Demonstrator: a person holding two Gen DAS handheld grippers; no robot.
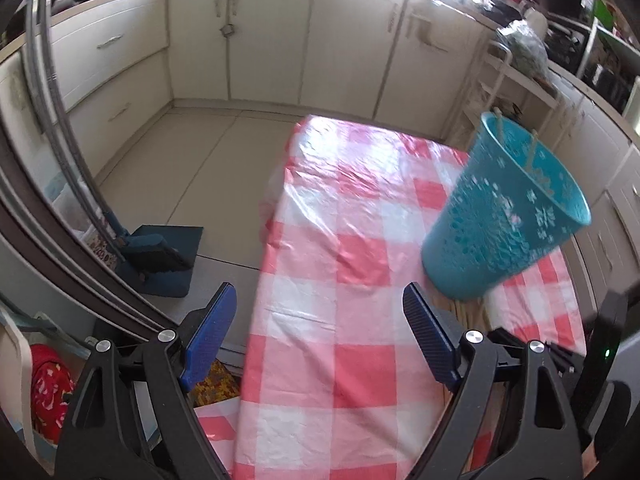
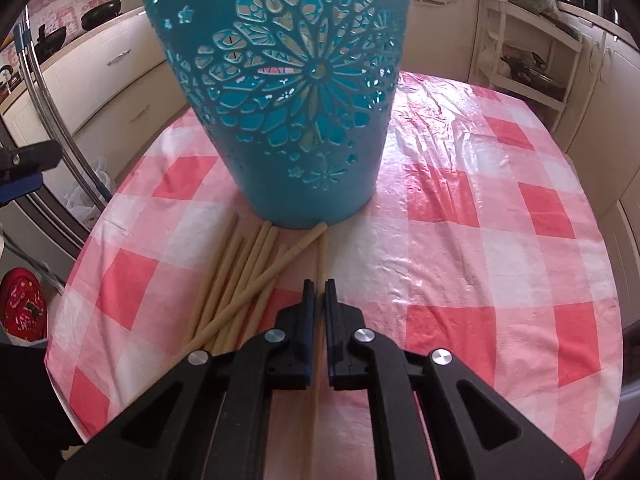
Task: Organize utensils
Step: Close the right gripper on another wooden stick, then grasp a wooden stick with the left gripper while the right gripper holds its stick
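A teal cut-out basket (image 2: 296, 100) stands on the pink checked tablecloth (image 2: 480, 208). Several pale wooden chopsticks (image 2: 240, 280) lie fanned out in front of its base. My right gripper (image 2: 319, 282) is shut on one chopstick (image 2: 322, 252), which runs straight between its fingers toward the basket. In the left wrist view the basket (image 1: 508, 216) is at the right, with two sticks (image 1: 532, 148) rising from its rim. My left gripper (image 1: 320, 292) hangs open over the table's left part with nothing between its blue pads (image 1: 208, 336).
Cream kitchen cabinets (image 1: 280, 40) line the far wall. A white rack (image 2: 532, 60) stands behind the table at the right. Beyond the table's left edge is tiled floor (image 1: 192, 160) with a dark blue dustpan (image 1: 160, 252). A red bag (image 2: 22, 304) sits low at the left.
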